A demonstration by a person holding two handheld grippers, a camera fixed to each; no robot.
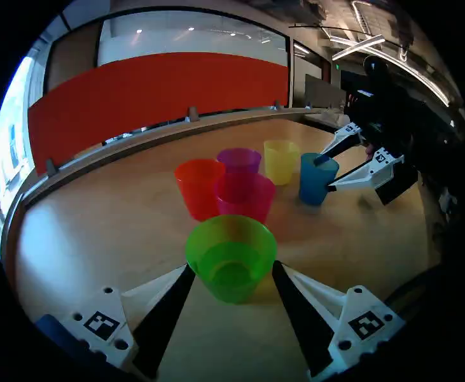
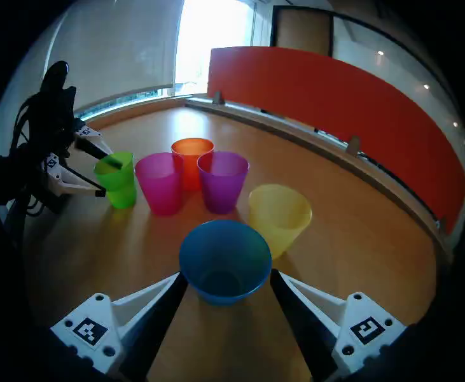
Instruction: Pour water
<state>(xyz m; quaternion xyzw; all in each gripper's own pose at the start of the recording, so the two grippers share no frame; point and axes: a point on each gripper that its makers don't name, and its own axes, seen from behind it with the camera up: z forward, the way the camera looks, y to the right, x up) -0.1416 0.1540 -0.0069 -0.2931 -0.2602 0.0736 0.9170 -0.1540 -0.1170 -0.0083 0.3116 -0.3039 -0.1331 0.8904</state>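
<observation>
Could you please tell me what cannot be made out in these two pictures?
- Left gripper view: whether the left gripper presses the green cup; the cup's wall hides contact.
- Right gripper view: likewise the right gripper and blue cup.
- Right gripper view: whether the blue cup holds water; its inside is dark.

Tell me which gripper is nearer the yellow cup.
Right. The right gripper holds the blue cup right beside the yellow cup; the left gripper holds the green cup, farther off.
</observation>
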